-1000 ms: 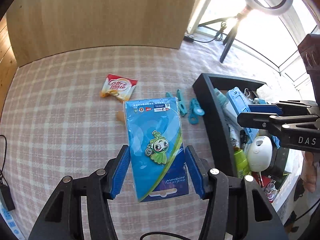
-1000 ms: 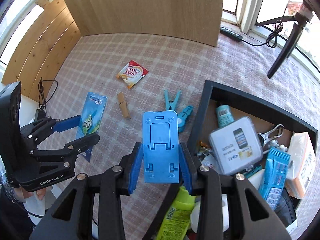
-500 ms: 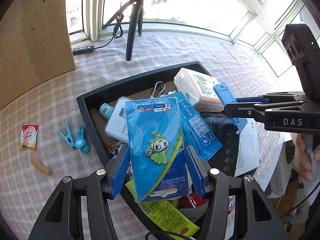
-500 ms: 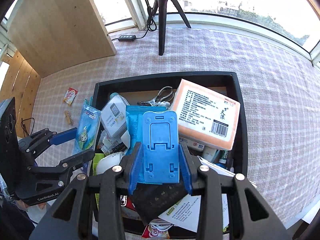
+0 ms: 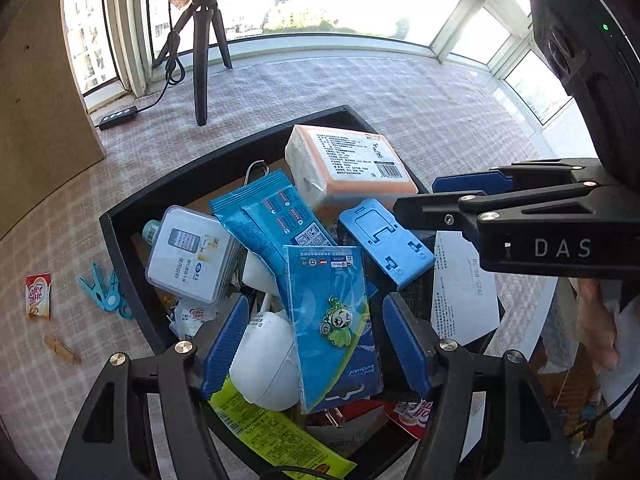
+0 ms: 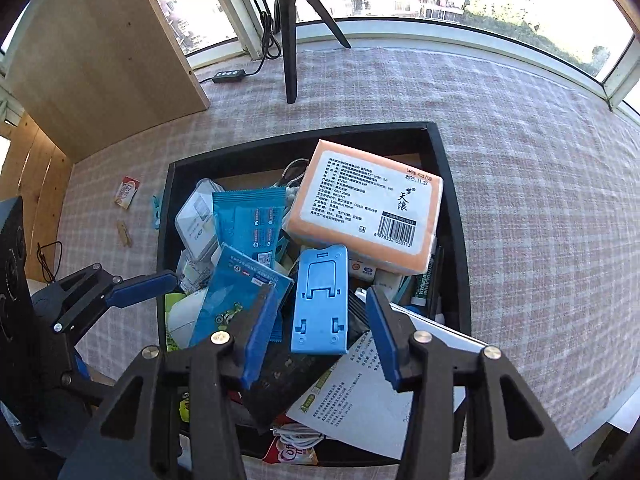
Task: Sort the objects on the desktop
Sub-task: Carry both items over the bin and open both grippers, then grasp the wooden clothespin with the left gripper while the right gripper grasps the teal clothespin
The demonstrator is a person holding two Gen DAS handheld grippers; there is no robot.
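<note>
Lying on the counter, the clips are nearer the left hand-held gripper; both hand-held grippers are hanging wide open, empty.

At the bottom of the frame the left gripper has its fingers spread, clear of the blue cartoon packet lying on the pile in the black tray. A blue phone stand lies right of centre beneath the right gripper.

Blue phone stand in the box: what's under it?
The blue phone stand lies on a black pouch, its top end against the orange tissue pack. White paper lies nearby. Anything deeper in the black box is covered.
</note>
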